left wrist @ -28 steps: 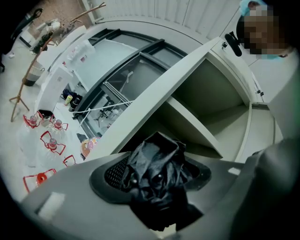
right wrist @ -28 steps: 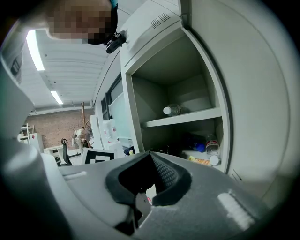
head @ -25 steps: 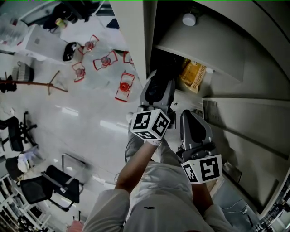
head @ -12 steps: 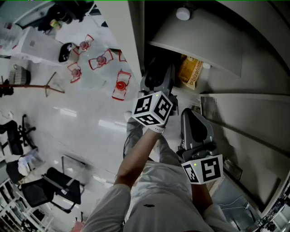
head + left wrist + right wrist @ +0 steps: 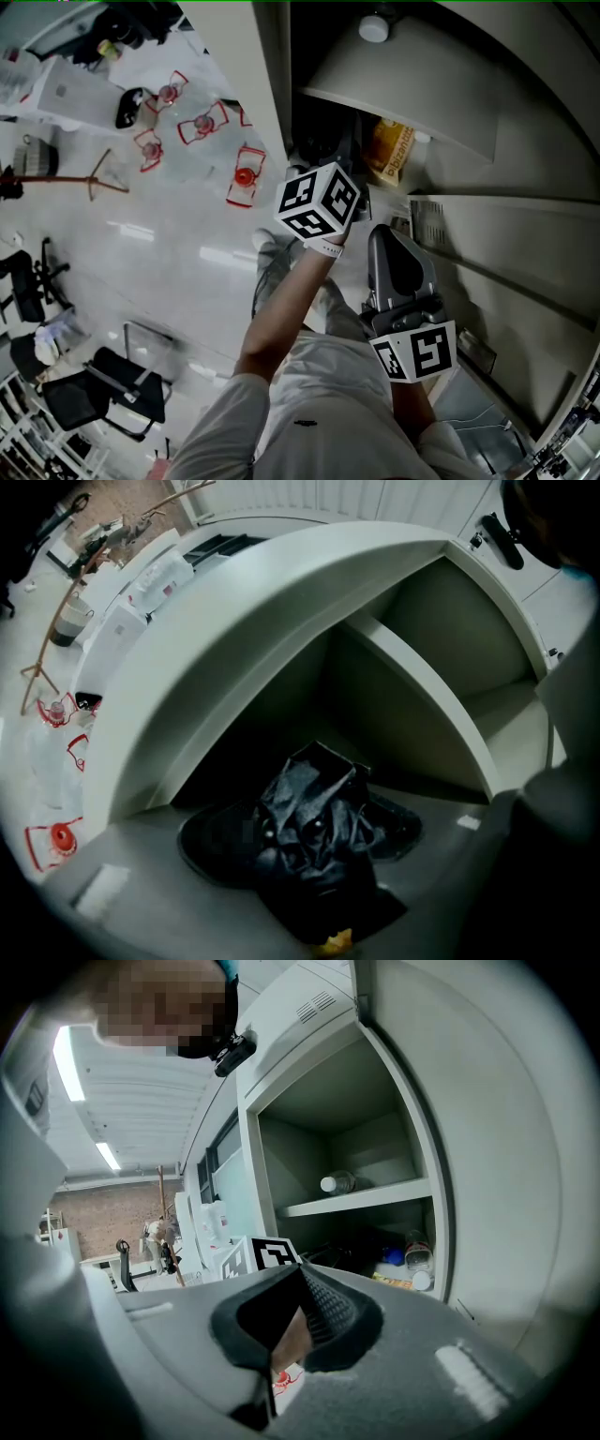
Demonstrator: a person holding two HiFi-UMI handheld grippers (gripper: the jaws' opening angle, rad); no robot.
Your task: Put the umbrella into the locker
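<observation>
Left gripper view shows the left gripper (image 5: 302, 855) clamped on the crumpled black umbrella (image 5: 314, 803), which sits at the mouth of an open compartment of the locker (image 5: 281, 592); the right gripper (image 5: 296, 1288) hangs just outside, jaws together and empty

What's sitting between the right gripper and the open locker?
The left gripper, gripping the umbrella; in the right gripper view its marker cube stands just past the right gripper, before the locker.

Locker compartment (image 5: 384, 733) lying open ahead, shelf (image 5: 356, 1199) capping it overhead, yellow packet (image 5: 392, 150) and bottles (image 5: 419, 1249) seemingly crowding its right side
</observation>
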